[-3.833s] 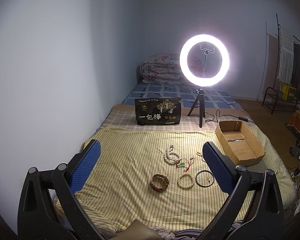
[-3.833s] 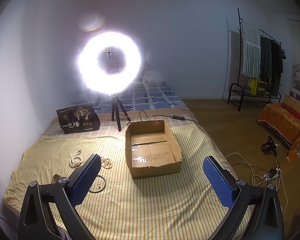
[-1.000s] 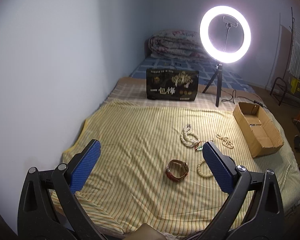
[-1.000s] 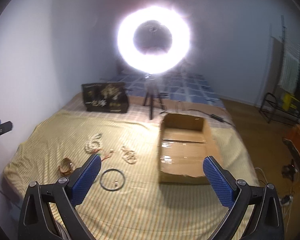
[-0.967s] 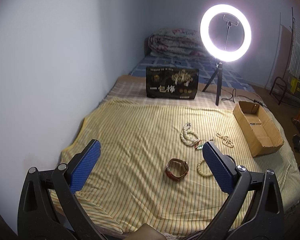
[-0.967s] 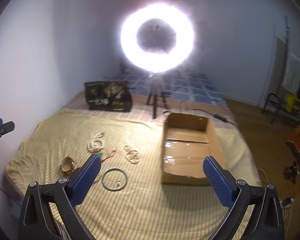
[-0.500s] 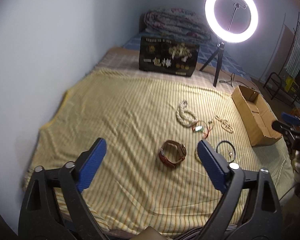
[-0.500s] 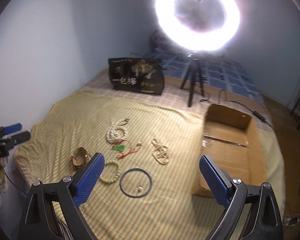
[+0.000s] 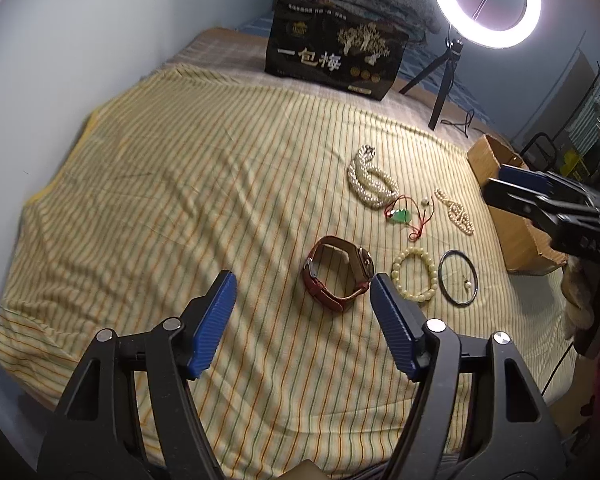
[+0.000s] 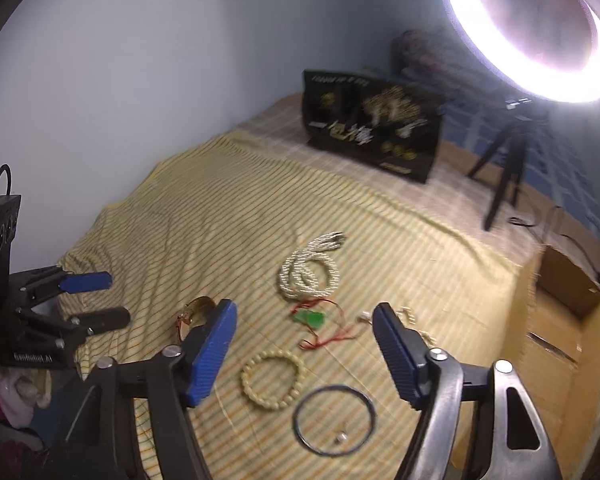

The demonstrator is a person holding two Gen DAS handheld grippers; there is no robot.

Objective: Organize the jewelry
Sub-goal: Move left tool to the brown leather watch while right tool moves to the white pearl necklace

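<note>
Jewelry lies on a yellow striped bedspread [image 9: 180,184]. A brown leather watch [image 9: 338,274] sits just ahead of my open, empty left gripper [image 9: 303,292]. Beside it lie a cream bead bracelet [image 9: 415,274], a black ring necklace [image 9: 458,277], a green pendant on red cord [image 9: 403,216], a coiled pearl necklace [image 9: 370,184] and a small pearl strand [image 9: 456,210]. My right gripper [image 10: 302,326] is open and empty, hovering above the bead bracelet [image 10: 272,374], ring necklace [image 10: 334,420] and pendant [image 10: 310,318]. The watch [image 10: 194,312] is half hidden behind its left finger.
An open cardboard box [image 10: 560,340] stands at the bed's right edge, also in the left wrist view [image 9: 512,216]. A black printed box [image 9: 336,56] and a ring light on a tripod [image 9: 484,4] stand at the back. The wall is on the left.
Both grippers have dropped lower and moved in toward the jewelry, which looks larger now. The right gripper has swung left, away from the box. Both stay open.
</note>
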